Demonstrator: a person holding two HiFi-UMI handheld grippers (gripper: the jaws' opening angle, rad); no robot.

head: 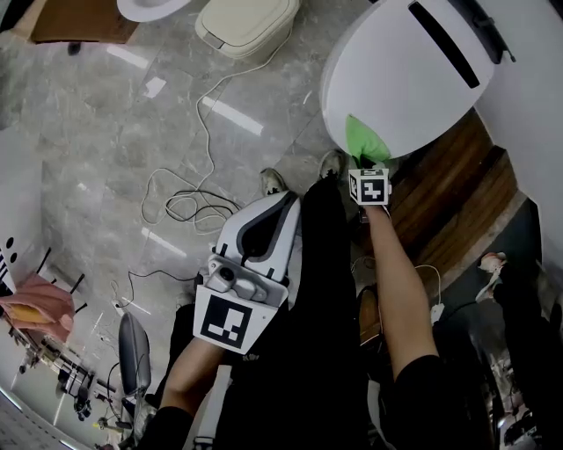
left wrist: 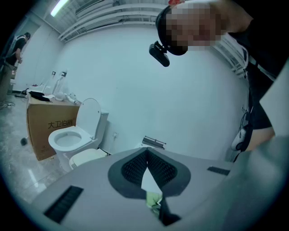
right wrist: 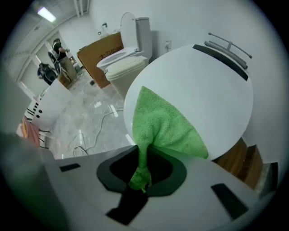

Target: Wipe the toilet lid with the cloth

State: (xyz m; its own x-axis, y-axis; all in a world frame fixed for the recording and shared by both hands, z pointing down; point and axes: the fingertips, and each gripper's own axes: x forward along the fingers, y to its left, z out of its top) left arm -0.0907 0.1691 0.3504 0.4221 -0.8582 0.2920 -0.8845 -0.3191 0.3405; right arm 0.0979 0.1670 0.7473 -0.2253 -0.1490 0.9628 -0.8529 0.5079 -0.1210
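One cloth (right wrist: 167, 126), green, lying spread on the front part of the toilet lid (right wrist: 203, 81), its near corner gathered into a tail.

One toilet lid, white, closed. The cloth covers only a small patch by the front rim; the rest is bare up to the dark strip at the hinge end.

Two grippers:
- The right gripper (right wrist: 142, 167) pinches the cloth's tail between its jaws and is held at the lid's front edge.
- The left gripper (left wrist: 146, 155) has its jaws pressed together on nothing and is held back near the person's body, well apart from the lid.

Two marker cubes, one on each gripper (head: 369, 186) (head: 230, 321).

Handling note, as a judgement:
- Keep the pinch firm.
- Lay more of the cloth flat before sweeping.
- Work in overlapping passes from the rim toward the hinge.
- Let the fabric, not the jaw plastic, meet the surface.

One second toilet (left wrist: 74, 135), seat cover raised, against the far wall.

One cream-lidded unit (head: 246, 22), just beside that toilet.

One cardboard box (left wrist: 45, 126), behind it.

One wooden platform (head: 457, 202), under the wiped toilet.

White cable (head: 198, 189), looped on the tiled floor; the number of strands cannot be told.
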